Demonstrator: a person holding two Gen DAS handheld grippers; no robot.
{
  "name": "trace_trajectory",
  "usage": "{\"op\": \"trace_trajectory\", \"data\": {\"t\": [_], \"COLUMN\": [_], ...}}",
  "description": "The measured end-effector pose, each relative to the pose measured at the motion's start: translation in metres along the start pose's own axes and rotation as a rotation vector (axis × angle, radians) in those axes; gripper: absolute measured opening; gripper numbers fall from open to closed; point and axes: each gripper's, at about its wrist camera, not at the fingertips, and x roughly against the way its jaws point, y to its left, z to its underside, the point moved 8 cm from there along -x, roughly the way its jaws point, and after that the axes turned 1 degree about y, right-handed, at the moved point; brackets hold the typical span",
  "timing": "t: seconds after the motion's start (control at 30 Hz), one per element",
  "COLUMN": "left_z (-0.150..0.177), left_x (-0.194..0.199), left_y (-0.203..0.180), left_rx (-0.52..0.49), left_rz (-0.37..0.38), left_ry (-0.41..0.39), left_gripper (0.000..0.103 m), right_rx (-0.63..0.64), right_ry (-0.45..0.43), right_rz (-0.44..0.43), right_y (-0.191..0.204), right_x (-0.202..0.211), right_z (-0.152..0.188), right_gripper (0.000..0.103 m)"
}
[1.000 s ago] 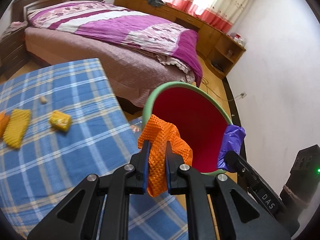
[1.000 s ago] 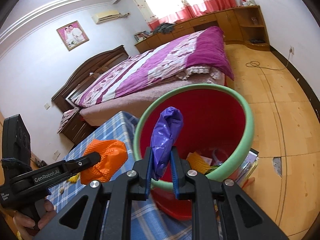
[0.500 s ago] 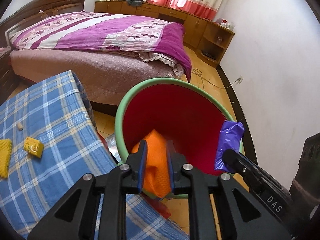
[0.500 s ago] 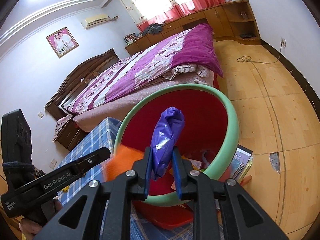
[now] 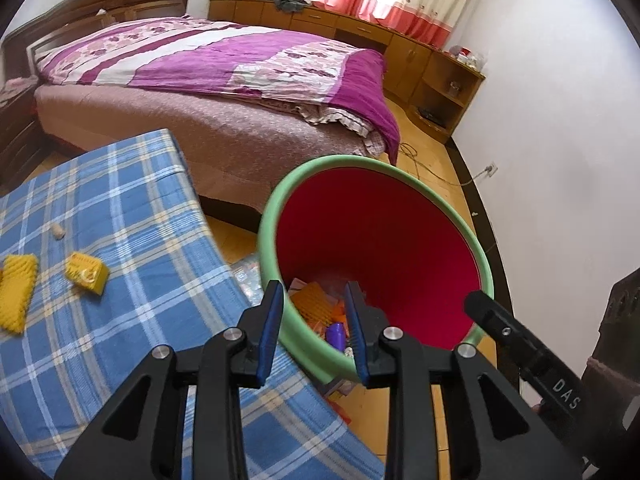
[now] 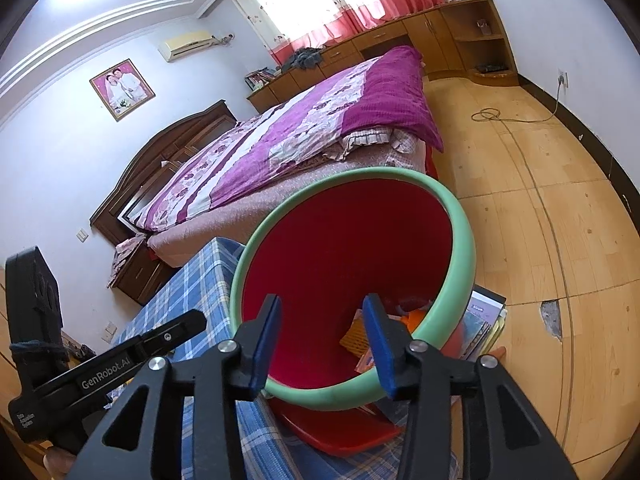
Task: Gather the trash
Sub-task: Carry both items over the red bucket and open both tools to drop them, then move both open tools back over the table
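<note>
Hovering: I have both grippers over the mouth of the bin (image 5: 400, 184), which is red inside with a green rim.
Left gripper (image 5: 314, 328): its fingers (image 5: 270, 320) stand apart with nothing between them; they have just been opening.
Right gripper (image 6: 322, 346): its fingers (image 6: 378, 342) are spread wider, also with nothing held, and have just been opening too.
Bin contents: through the left fingers I see an orange piece (image 5: 316, 300) and a purple wrapper (image 5: 336, 334) lying at the bottom among other scraps; from the right wrist an orange mesh piece (image 6: 356, 334) shows at the bottom.
Bin place: it stands on the floor (image 6: 540, 248) just beside the corner of the desk (image 5: 120, 240), at about 3 o'clock from it in the left view.
Desk: covered in a blue checked cloth; a small yellow block (image 5: 87, 277), a yellow mesh piece (image 5: 16, 296) at the 9 o'clock edge and a small tan bit (image 5: 58, 231) lie on it, well apart from the bin.
Other gripper: the right one shows at 4 o'clock in the left view; the left one at 8 o'clock in the right view.
Background: a bed (image 5: 224, 68) with a purple cover at 12 o'clock.
</note>
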Motion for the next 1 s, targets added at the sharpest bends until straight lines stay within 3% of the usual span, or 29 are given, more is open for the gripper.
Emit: {"op": "trace_trajectory", "data": {"t": [0.43,0.73,1.0], "left_z": [0.008,0.014,0.022], "left_x": [0.038,0.068,0.094], "left_y": [0.058,0.11,0.165], "left_rx": [0.104,0.182,0.251], "left_rz": [-0.061,-0.125,-0.205], "left_ry": [-0.044,-0.091,-0.124], "left_gripper": [0.032,0.043,0.05], "right_rx": [0.02,0.066,0.113], "right_ry": [-0.008,0.01,0.043], "right_rz": [-0.01,-0.029,-0.037], "right_y": [0.028,0.06,0.087], "right_x": [0.014,0.015,0.008], "right_z": [0.007,0.018,0.031], "right_gripper": [0.065,0.075,0.078]}}
